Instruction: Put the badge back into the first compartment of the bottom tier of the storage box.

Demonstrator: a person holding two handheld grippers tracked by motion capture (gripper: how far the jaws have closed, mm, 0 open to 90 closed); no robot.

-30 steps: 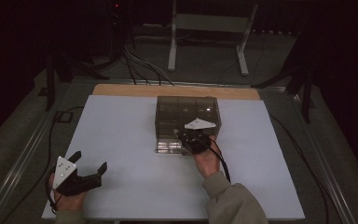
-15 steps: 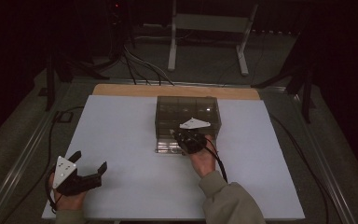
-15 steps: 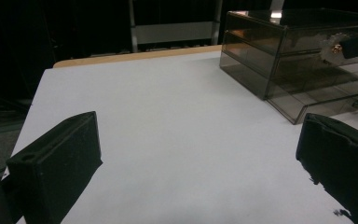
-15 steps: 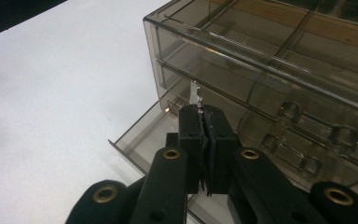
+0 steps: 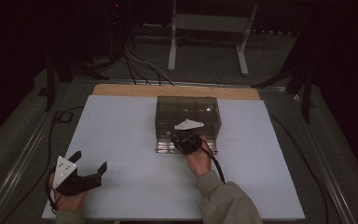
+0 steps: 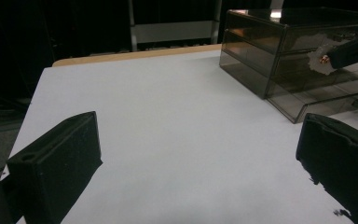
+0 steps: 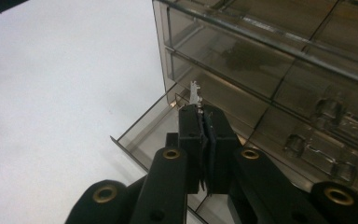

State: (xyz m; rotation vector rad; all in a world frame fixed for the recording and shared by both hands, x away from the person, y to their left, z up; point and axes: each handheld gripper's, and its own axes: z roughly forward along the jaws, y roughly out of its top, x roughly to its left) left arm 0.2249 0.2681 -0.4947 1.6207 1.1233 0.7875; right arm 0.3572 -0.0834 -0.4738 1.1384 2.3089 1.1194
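dark room all round, with a metal stand [image 5: 209,28] and cables on the floor behind a white table [image 5: 121,140] that has a bare wooden strip along its far edge. on the table stands a smoky see-through drawer box [image 5: 187,112], and its bottom drawer [image 5: 165,148] is pulled out toward the person.

the right gripper [image 7: 204,105] is at the front of the box, just over the open drawer. its jaws are pressed together, and a small thin silvery piece [image 7: 196,95] sticks up from between the tips. what the piece is i cannot tell; it looks like a bit of metal or foil. in the left gripper view the right gripper shows as a dark bar in front of the box front.

the left gripper [image 5: 89,164] rests near the front left corner of the table, well apart from the box, its jaws spread wide with nothing between them.

my reading is that the step in hand is carrying the small piece at the open drawer, either to drop it in or having just lifted it out; the pictures do not settle which. if it is going in, the next move calls for lowering the tips inside the drawer walls and then letting go, keeping clear of the thin front lip. after that the drawer would need a push shut, and the free left gripper could steady the box.

no brand, label or writing can be read anywhere.
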